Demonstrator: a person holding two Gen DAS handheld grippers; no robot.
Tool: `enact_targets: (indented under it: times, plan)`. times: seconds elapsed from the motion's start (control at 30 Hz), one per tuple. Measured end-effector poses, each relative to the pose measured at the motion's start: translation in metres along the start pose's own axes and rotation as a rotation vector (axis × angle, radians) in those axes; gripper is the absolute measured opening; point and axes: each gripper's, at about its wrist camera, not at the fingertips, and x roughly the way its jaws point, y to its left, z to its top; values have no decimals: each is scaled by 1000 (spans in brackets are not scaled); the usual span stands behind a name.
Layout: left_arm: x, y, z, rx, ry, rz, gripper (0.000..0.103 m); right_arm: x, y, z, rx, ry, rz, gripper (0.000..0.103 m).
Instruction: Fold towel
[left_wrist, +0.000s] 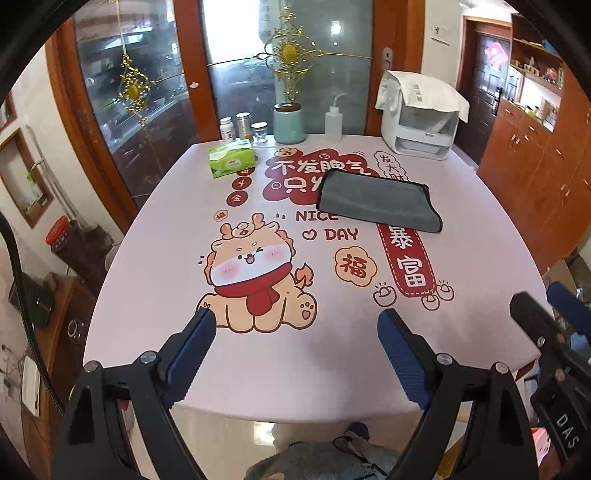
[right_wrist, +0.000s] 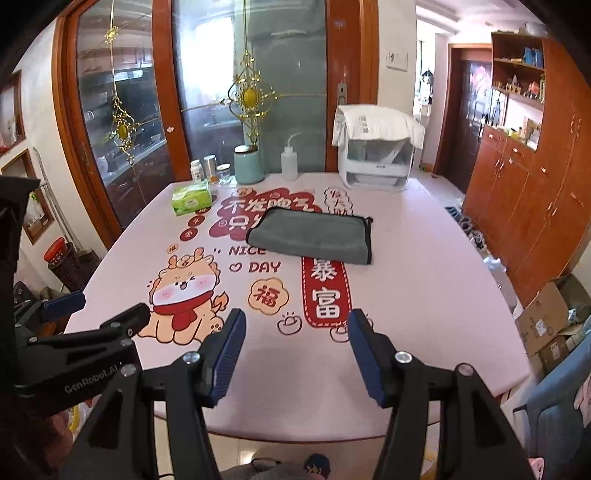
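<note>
A grey towel (left_wrist: 380, 201) with a dark hem lies folded flat on the printed pink table (left_wrist: 155, 240), past its middle; it also shows in the right wrist view (right_wrist: 314, 234). My left gripper (left_wrist: 297, 325) is open and empty, held over the table's near edge, well short of the towel. My right gripper (right_wrist: 293, 326) is open and empty too, over the near edge to the right of the left one. The right gripper shows at the right edge of the left wrist view (left_wrist: 543, 310), and the left gripper at the left of the right wrist view (right_wrist: 107, 310).
A green tissue box (left_wrist: 232, 157), small jars (left_wrist: 243, 127), a teal canister (left_wrist: 289, 123), a squeeze bottle (left_wrist: 333, 122) and a white appliance (left_wrist: 421, 125) under a cloth stand along the far edge. Wooden cabinets (right_wrist: 535, 192) and cardboard boxes (right_wrist: 546, 321) are on the right.
</note>
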Motion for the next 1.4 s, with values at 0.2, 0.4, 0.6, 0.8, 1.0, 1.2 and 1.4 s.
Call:
enact_targets:
  times: [0.2,0.4,0.6,0.8,1.0,1.2,1.4]
  plan:
    - [-1,-3,2,-27,-13,14,89,5,-4,0,-5,25,19,60]
    - [1,-5,1,-34,-8,26,89,4,-5,2,-3,19,4,60]
    - [2,-3,2,-42,-1,33,89,8,-8,4,2,33,10,60]
    - [3,-3,2,-44,-1,33,89,13,-9,5,6,44,10,60]
    - [5,-3,-2,-40,11,30,89,18,-12,6,8,55,6,60]
    - [6,-5,-2,-36,7,31,89,20,-13,6,11,67,4,60]
    - [6,-6,-2,-34,10,31,89,23,-15,5,14,77,3,60]
